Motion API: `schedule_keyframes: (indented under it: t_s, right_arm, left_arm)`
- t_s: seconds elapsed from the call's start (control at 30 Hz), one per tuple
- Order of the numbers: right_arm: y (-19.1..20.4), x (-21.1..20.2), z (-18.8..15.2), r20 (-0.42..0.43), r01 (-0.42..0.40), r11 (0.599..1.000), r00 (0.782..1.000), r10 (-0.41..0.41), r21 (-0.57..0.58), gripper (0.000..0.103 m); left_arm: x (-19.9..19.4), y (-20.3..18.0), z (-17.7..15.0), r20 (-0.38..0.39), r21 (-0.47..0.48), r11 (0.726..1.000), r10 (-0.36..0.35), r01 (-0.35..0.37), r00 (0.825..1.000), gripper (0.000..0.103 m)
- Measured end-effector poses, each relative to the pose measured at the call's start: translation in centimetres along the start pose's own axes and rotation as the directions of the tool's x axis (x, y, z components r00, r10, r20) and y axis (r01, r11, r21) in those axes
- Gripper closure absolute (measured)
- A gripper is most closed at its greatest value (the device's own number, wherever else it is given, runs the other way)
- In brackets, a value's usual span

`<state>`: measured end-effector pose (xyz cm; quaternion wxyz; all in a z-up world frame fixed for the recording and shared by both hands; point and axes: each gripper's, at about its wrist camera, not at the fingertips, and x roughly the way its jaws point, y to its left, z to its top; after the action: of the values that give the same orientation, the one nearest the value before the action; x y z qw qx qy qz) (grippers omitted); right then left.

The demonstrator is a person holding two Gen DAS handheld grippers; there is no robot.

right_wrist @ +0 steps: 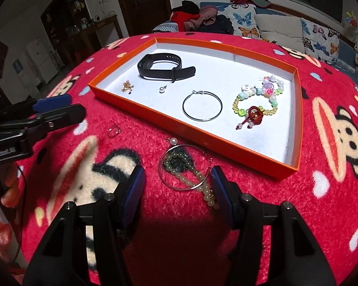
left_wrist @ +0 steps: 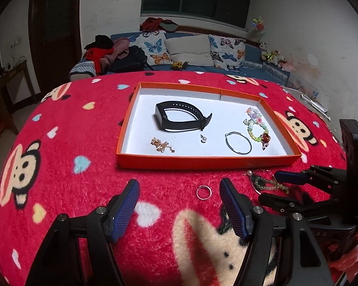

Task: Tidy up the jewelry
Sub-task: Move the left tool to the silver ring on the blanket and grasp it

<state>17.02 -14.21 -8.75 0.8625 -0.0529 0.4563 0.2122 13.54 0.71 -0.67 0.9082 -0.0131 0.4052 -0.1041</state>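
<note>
An orange tray (left_wrist: 202, 162) (right_wrist: 155, 121) with a white floor holds a black wristband (left_wrist: 181, 118) (right_wrist: 164, 68), a gold chain (left_wrist: 161, 145) (right_wrist: 127, 86), a pearl earring (left_wrist: 204, 139) (right_wrist: 162, 89), a silver hoop (left_wrist: 238, 142) (right_wrist: 202, 106) and a coloured bead bracelet (left_wrist: 256, 128) (right_wrist: 257, 97). On the red blanket in front lie a small ring (left_wrist: 204, 192) (right_wrist: 113, 130), a pearl earring (right_wrist: 173, 140), a large hoop (right_wrist: 185, 168) and a green bead bracelet (left_wrist: 267, 183) (right_wrist: 191, 174). My left gripper (left_wrist: 179, 197) is open just short of the ring. My right gripper (right_wrist: 177, 184) (left_wrist: 269, 187) is open around the hoop and green beads.
The red monkey-print blanket (left_wrist: 59, 166) covers the round table. Behind it are a blue sofa with butterfly cushions (left_wrist: 155, 47), a clothes pile and plush toys. A dark door and side table stand at the left.
</note>
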Motion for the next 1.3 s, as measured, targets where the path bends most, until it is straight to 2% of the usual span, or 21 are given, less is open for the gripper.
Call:
schedule_keyframes:
  t_s: [0.3,0.4,0.47,1.2,1.3]
  right_arm:
    - [0.2,0.5,0.2,-0.015,0.040,0.999,0.999,-0.040,-0.008,0.046]
    - [0.4,0.6,0.2,-0.011,0.051,0.999,0.999,-0.052,-0.016,0.049]
    - [0.5,0.6,0.2,-0.010,0.052,0.998,0.999,-0.052,-0.018,0.054]
    - [-0.5,-1.7,0.1,0.035,0.032,0.999,0.999,-0.032,0.010,0.054]
    - [-0.6,-1.9,0.1,0.041,0.026,1.000,0.999,-0.027,0.015,0.054]
  left_arm:
    - [-0.2,-0.1,-0.5,0.001,0.011,1.000,0.004,-0.004,1.000,0.029]
    - [-0.1,-0.2,-0.8,-0.006,0.016,1.000,0.003,-0.003,1.000,0.029]
    - [0.0,-0.2,-0.8,-0.010,0.019,1.000,0.002,-0.002,1.000,0.029]
    - [2.4,-3.2,-0.9,-0.025,0.086,0.996,-0.031,0.033,0.999,0.030]
    - [2.8,-3.1,-0.7,-0.030,0.086,0.996,-0.029,0.031,0.999,0.034]
